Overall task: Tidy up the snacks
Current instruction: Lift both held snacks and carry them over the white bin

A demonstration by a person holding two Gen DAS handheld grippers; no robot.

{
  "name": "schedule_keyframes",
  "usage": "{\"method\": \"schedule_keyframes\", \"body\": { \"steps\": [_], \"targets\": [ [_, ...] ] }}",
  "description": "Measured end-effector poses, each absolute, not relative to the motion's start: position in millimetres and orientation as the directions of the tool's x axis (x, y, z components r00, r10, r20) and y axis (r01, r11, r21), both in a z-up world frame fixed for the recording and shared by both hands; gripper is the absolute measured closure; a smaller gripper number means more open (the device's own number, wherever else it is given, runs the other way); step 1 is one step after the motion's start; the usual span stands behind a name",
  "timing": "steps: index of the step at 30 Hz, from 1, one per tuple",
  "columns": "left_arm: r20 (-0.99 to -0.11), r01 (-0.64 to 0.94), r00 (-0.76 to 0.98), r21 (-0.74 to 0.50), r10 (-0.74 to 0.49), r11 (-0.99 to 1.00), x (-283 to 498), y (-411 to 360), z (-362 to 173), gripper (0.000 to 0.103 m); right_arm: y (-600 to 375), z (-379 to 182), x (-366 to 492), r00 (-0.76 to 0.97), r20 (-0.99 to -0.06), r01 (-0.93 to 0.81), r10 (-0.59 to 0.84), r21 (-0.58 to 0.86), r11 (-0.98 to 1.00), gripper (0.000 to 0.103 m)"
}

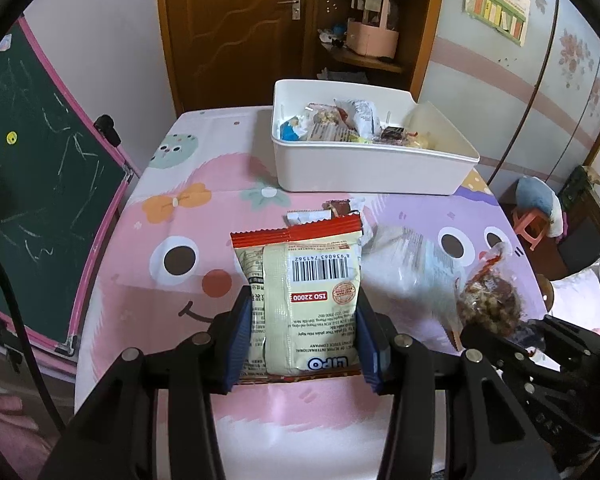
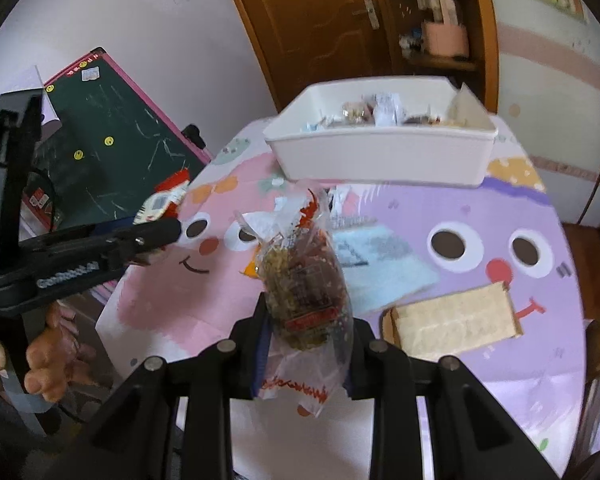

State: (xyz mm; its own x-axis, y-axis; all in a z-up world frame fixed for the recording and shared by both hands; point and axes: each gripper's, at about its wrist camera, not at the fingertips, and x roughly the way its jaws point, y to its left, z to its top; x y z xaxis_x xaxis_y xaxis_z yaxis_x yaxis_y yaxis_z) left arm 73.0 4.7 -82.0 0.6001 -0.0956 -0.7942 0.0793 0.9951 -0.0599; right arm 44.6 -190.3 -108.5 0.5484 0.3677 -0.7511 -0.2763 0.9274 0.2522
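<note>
My left gripper [image 1: 302, 316] is shut on a cream LIPO snack packet [image 1: 312, 296] with a red top edge and a barcode, held above the table. My right gripper [image 2: 306, 320] is shut on a clear bag of brown nut snack [image 2: 304, 280], which also shows at the right in the left wrist view [image 1: 488, 300]. The white bin [image 1: 364, 168] with several snacks inside stands at the far side of the table; it also shows in the right wrist view [image 2: 380, 152]. The left gripper also shows at the left of the right wrist view [image 2: 156, 232].
Loose packets [image 1: 340, 210] lie on the cartoon tablecloth [image 1: 188, 208] before the bin. A beige cracker pack [image 2: 456, 324] and a pale blue packet [image 2: 380, 260] lie on the purple part. A chalkboard [image 1: 40, 184] stands left; a wooden door and shelf stand behind.
</note>
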Motion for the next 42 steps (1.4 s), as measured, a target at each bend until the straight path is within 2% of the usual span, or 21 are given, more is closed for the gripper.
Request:
{"method": "schedule_keyframes", "body": {
  "steps": [8, 14, 25, 33, 37, 42],
  "targets": [
    [-0.804, 0.087, 0.586, -0.06, -0.1, 0.994, 79, 6, -93, 0.058, -200, -132, 64, 0.52, -0.784, -0.213, 0.34, 0.266, 0.94, 0.075],
    [-0.793, 0.106, 0.6, -0.056, -0.109, 0.993, 87, 5, -85, 0.058, -206, -110, 71, 0.553, -0.771, -0.199, 0.317, 0.247, 0.948, 0.075],
    [-0.704, 0.214, 0.684, -0.059, -0.192, 0.975, 132, -9, 7, 0.058, -215, -1, 110, 0.662, -0.69, -0.201, 0.293, 0.213, 0.956, 0.075],
    [-0.626, 0.271, 0.758, 0.045, -0.185, 0.962, 177, -37, 85, 0.058, -225, 93, 163, 0.774, -0.604, -0.167, 0.19, 0.093, 0.981, 0.074],
    [-0.59, 0.268, 0.791, 0.091, -0.165, 0.959, 203, -52, 112, 0.058, -227, 119, 189, 0.8, -0.579, -0.15, 0.156, 0.06, 0.987, 0.074],
    [-0.593, 0.251, 0.791, 0.086, -0.153, 0.964, 249, -64, 123, 0.058, -232, 128, 227, 0.802, -0.579, -0.119, 0.146, 0.085, 0.989, 0.074]
  ]
}}
